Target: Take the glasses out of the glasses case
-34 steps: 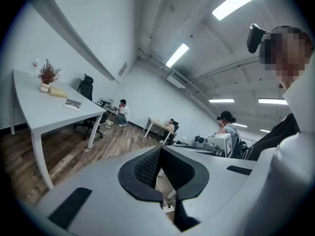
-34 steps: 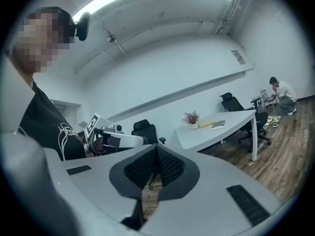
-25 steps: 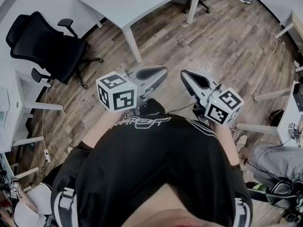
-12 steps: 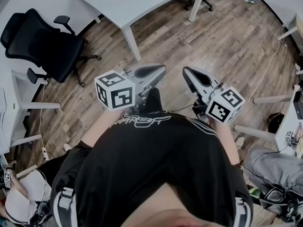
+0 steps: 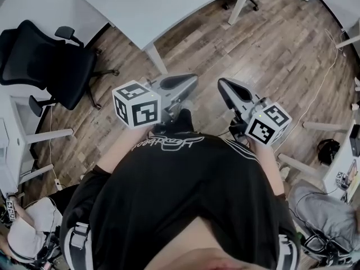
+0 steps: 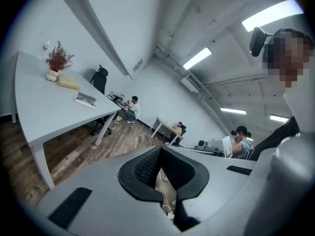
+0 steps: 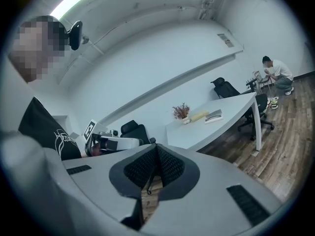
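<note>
— Where's the case?
— I can't make it out. On the table [image 5: 152, 7] ahead of both tongs lie a flat book-like thing [image 6: 85, 100] and a pale block [image 6: 68, 82], next to a plant [image 6: 58, 58]. Whether either one is the case, I can't tell. All of it is well apart from the tips.
— And the tongs?
— The left tongs [image 5: 193, 81] are pressed together, pads touching at the tip, nothing pinched. The right tongs [image 5: 220, 83] are the same: closed on nothing. They're held side by side with a gap between them, just in front of the holder's black shirt [image 5: 180, 196]. The tips point out over the wood floor [image 5: 270, 49] towards the table.
— What else is about?
— A black chair [image 5: 50, 61] off to the left of the left tongs, near the table's corner. Far beyond the right tongs a person [image 7: 275, 73] crouches on the floor — an office chair [image 7: 224, 88] stands by the table's far end.
</note>
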